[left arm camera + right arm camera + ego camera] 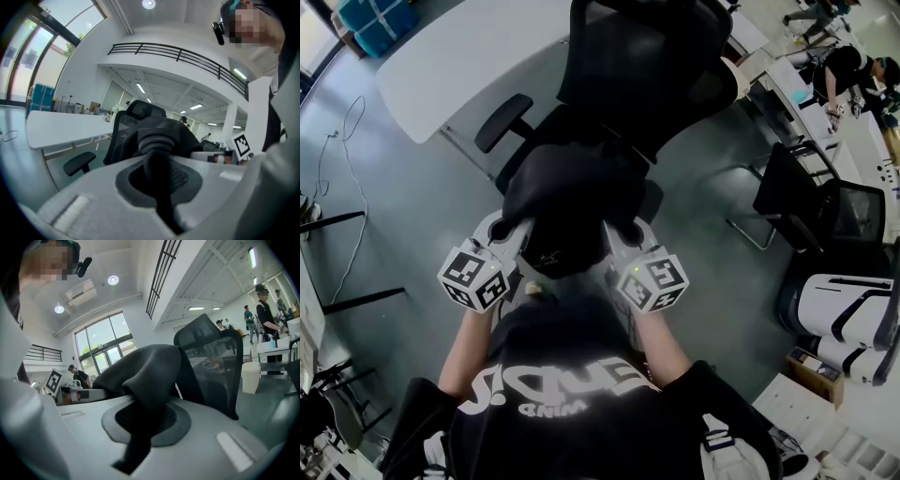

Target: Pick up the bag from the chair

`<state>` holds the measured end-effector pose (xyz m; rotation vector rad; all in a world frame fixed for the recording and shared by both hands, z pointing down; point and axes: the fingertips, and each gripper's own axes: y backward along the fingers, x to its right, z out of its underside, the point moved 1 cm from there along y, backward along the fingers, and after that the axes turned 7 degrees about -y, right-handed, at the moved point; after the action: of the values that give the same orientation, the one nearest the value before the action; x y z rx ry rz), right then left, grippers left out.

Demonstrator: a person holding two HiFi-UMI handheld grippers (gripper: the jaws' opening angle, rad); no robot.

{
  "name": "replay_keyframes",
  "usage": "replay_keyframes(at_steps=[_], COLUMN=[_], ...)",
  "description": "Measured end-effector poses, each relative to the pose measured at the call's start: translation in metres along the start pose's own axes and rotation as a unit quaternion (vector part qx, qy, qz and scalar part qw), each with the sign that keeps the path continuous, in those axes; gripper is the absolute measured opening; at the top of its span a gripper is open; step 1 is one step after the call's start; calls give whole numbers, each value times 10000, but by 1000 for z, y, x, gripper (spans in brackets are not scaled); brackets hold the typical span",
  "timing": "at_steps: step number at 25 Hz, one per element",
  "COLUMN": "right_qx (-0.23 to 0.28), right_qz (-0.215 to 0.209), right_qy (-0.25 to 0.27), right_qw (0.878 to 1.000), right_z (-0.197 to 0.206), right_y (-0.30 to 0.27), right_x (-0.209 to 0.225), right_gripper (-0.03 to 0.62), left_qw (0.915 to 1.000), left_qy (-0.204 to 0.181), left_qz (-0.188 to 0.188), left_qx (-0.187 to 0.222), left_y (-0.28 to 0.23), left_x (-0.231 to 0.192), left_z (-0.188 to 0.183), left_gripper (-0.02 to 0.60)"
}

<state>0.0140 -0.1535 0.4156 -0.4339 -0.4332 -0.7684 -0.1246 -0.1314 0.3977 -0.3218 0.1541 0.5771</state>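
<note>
Fig. | Risk: bag [567, 211] may slip or swing, since each grip pinches only a narrow fold or strap | Grip: left hand-held gripper [157, 154] and right hand-held gripper [143, 413] both clenched on the bag | Position: between them, before the chair [647, 56] (seat clearance unclear) | Contents: bag's interior not visible.

Grey floor [422, 206] spreads below me. A long white table [459, 56] stands ahead on my left, with blue crates [380, 23] past its far end. Tall windows [101, 350] let in daylight, a railed balcony [178, 54] runs overhead, and round ceiling lights [112, 280] glow.
</note>
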Motion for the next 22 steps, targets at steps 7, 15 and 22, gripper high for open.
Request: replay_keyframes(at_steps=[7, 15, 22], right_qx=[127, 317, 232], right_qz=[204, 598, 544], right_qy=[-83, -215, -129], right_qw=[9997, 9975, 9982], right_z=[39, 79, 89], right_y=[29, 79, 133], right_x=[-53, -102, -122], right_gripper=[26, 26, 26], left_qw=[9997, 9982, 9982], left_qy=[-59, -52, 6], left_qz=[257, 593, 606], left_qx=[-9, -47, -4], left_y=[65, 131, 158], left_x=[13, 54, 100], left_z=[21, 45, 53], left_gripper=[12, 12, 12])
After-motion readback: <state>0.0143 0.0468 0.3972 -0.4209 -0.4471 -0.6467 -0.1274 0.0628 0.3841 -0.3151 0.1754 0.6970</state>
